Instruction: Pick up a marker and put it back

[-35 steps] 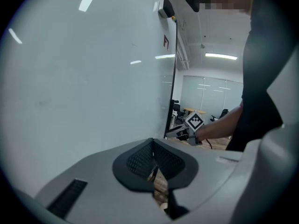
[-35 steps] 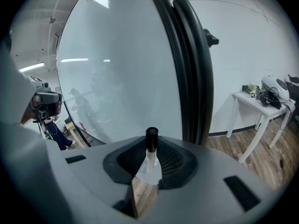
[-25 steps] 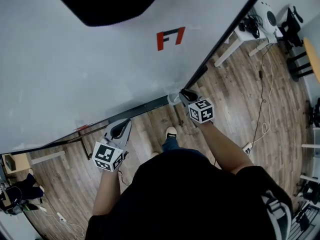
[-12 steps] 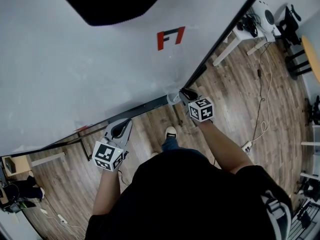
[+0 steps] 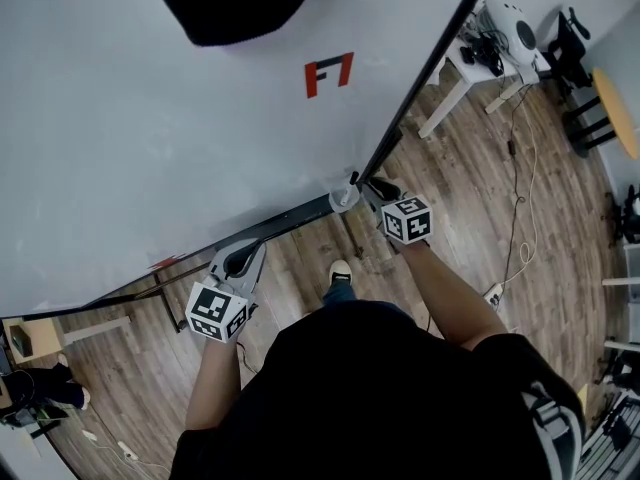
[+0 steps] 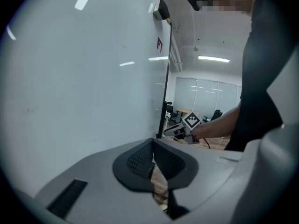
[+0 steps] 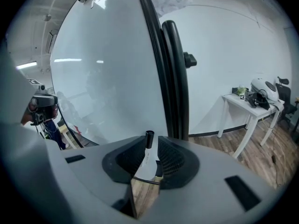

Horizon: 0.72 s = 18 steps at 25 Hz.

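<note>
Right tool is clamped on the marker. In the right gripper view the ribbed pads press on the marker's white barrel from both sides. The black cap stands clear above the pads, tilted slightly right.

Marker position: at the lower right corner of the whiteboard, over the right end of the black tray that runs along the board's bottom edge. Cannot tell whether the marker touches the tray.

Left tool: jaws narrow, nothing between them. In the left gripper view the pads meet at the top, and a thin slit lower down shows only floor. It hangs near the tray further left, well apart from the marker, and points toward the board.

The left gripper view also shows the right tool at the far end of the board, by the black frame.

Board surface: white, with a red mark in its upper part.

Surroundings: wooden floor. One shoe shows between the two arms. A white bench stands right of the board's frame.
</note>
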Each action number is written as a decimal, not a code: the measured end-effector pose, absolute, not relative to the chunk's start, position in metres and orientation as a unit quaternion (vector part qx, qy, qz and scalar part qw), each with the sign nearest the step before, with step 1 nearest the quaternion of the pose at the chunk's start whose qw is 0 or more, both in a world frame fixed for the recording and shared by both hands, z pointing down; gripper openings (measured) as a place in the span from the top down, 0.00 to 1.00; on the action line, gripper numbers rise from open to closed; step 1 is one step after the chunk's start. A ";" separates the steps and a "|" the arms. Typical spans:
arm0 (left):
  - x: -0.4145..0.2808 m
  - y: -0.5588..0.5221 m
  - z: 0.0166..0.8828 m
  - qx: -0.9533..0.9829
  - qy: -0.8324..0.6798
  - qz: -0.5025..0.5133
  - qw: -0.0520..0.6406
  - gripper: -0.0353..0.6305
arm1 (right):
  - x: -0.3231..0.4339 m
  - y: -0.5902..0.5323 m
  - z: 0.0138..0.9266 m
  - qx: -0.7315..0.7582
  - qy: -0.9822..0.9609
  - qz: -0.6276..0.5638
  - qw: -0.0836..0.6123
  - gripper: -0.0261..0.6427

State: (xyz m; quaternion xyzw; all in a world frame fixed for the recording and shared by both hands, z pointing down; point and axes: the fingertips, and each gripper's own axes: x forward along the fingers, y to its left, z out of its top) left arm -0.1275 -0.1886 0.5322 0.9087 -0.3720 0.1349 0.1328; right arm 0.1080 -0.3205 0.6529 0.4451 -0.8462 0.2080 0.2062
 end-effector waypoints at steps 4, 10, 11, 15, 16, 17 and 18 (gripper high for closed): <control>-0.127 -0.183 0.525 0.912 -0.368 0.133 0.126 0.93 | 0.114 -0.310 0.639 0.452 -0.845 0.202 0.200 0.85; -0.121 -0.175 0.519 0.918 -0.357 0.129 0.115 0.93 | 0.125 -0.294 0.618 0.465 -0.843 0.194 0.186 0.85; -0.120 -0.173 0.517 0.919 -0.355 0.129 0.113 0.93 | 0.126 -0.290 0.614 0.467 -0.843 0.194 0.183 0.85; -0.117 -0.168 0.508 0.923 -0.348 0.122 0.108 0.93 | 0.131 -0.277 0.603 0.474 -0.842 0.192 0.175 0.85; -0.115 -0.167 0.506 0.924 -0.347 0.120 0.106 0.93 | 0.133 -0.273 0.601 0.475 -0.841 0.191 0.173 0.85; -0.114 -0.166 0.503 0.925 -0.345 0.118 0.102 0.93 | 0.134 -0.270 0.599 0.476 -0.841 0.191 0.172 0.85; -0.112 -0.164 0.501 0.927 -0.343 0.118 0.099 0.93 | 0.136 -0.266 0.597 0.478 -0.840 0.190 0.170 0.85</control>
